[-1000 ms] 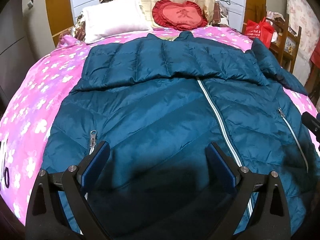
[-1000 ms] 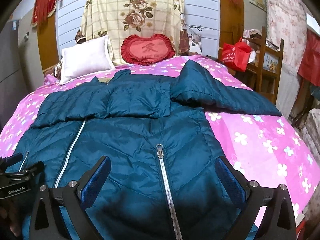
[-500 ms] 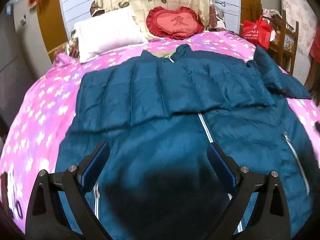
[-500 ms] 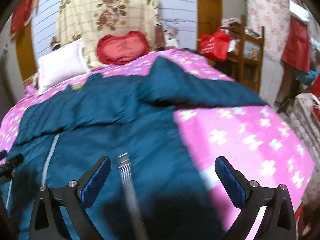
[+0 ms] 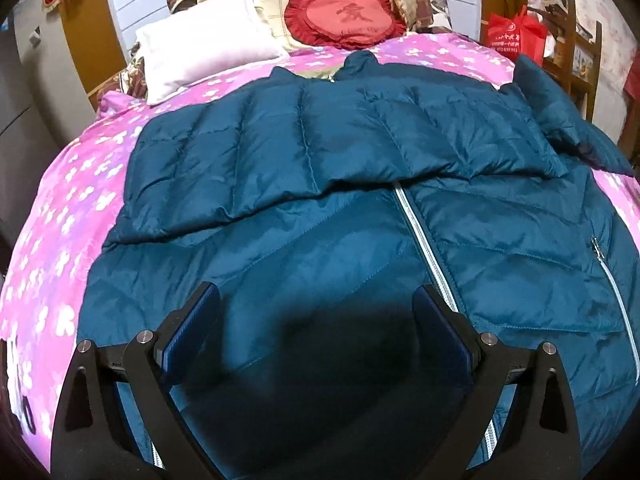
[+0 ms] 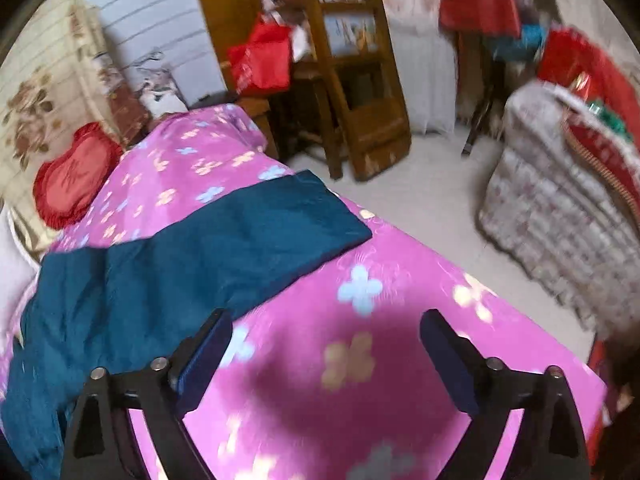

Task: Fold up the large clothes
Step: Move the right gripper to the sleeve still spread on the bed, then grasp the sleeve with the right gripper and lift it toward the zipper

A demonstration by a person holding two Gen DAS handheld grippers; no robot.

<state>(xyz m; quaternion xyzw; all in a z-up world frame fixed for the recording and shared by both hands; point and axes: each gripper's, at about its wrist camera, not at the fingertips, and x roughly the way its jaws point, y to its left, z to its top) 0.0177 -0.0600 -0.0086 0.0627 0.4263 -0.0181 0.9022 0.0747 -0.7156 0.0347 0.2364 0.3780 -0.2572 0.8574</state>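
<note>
A teal puffer jacket (image 5: 344, 184) lies front up on the pink flowered bed (image 5: 72, 184), zipper (image 5: 420, 240) closed, one sleeve folded across the chest. My left gripper (image 5: 316, 332) is open and empty, hovering over the jacket's lower front. In the right wrist view the other sleeve (image 6: 224, 232) lies spread sideways on the bedspread (image 6: 360, 360). My right gripper (image 6: 326, 356) is open and empty above bare bedspread, just right of that sleeve.
A white pillow (image 5: 204, 52) and red heart cushion (image 5: 344, 16) sit at the bed head. A wooden chair (image 6: 352, 80), red bag (image 6: 262, 60) and a quilted bundle (image 6: 568, 216) stand on the floor beyond the bed's right edge.
My right gripper has swung right, from over the jacket's front to the spread sleeve and bed edge. My left gripper has shifted slightly over the jacket's lower front.
</note>
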